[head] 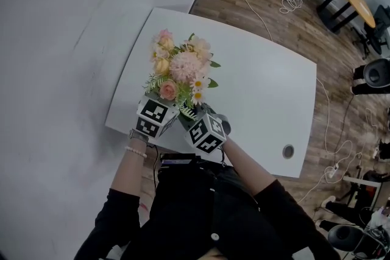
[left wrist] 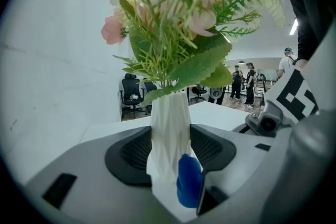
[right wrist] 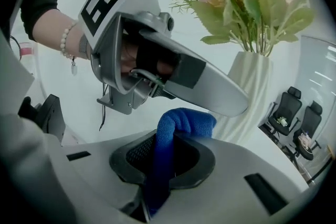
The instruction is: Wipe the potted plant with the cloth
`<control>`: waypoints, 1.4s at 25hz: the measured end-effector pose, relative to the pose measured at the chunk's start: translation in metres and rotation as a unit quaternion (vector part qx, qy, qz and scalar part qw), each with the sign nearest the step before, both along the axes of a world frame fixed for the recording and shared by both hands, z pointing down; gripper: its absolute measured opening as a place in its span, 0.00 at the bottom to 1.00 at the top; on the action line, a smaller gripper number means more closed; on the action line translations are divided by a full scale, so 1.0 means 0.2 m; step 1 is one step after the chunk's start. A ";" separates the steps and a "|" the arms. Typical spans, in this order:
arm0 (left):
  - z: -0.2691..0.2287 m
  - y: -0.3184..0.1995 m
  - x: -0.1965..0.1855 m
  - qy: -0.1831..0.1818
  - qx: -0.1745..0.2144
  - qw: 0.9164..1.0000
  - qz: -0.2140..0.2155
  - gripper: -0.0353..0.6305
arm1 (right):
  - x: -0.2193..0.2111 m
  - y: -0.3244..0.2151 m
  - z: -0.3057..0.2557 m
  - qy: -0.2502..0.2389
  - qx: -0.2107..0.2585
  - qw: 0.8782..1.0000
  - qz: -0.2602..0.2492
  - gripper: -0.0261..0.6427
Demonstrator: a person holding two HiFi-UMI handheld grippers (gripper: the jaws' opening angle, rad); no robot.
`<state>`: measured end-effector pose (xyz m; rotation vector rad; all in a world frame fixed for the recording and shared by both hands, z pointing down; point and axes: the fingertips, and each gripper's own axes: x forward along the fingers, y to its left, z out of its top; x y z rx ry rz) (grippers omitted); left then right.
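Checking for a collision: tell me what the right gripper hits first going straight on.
Probably the left gripper, which crosses just ahead of its cloth; the vase stands beyond. Depth unclear.

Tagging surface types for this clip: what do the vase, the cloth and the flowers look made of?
The vase: matte white, hard, twisted facets; plastic or ceramic, cannot tell which.
The cloth: blue, fuzzy nap, folds softly; likely microfibre.
The flowers: evenly coloured petals, stiff veined leaves; apparently artificial, fabric or plastic.
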<state>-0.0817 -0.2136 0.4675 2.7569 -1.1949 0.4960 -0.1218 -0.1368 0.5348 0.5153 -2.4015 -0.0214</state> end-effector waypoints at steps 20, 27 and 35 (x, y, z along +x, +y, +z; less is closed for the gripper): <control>0.02 -0.01 0.00 0.006 0.001 1.000 -0.013 0.42 | 0.39 0.06 0.02 -0.042 -0.066 0.991 0.105 0.16; 0.00 -0.01 0.04 0.000 0.010 1.000 -0.012 0.42 | 0.69 -0.19 -0.18 -0.044 -0.006 0.988 0.151 0.16; 0.02 -0.02 0.03 -0.002 0.017 1.000 0.001 0.41 | 0.70 -0.50 -0.34 -0.044 0.057 0.994 0.086 0.16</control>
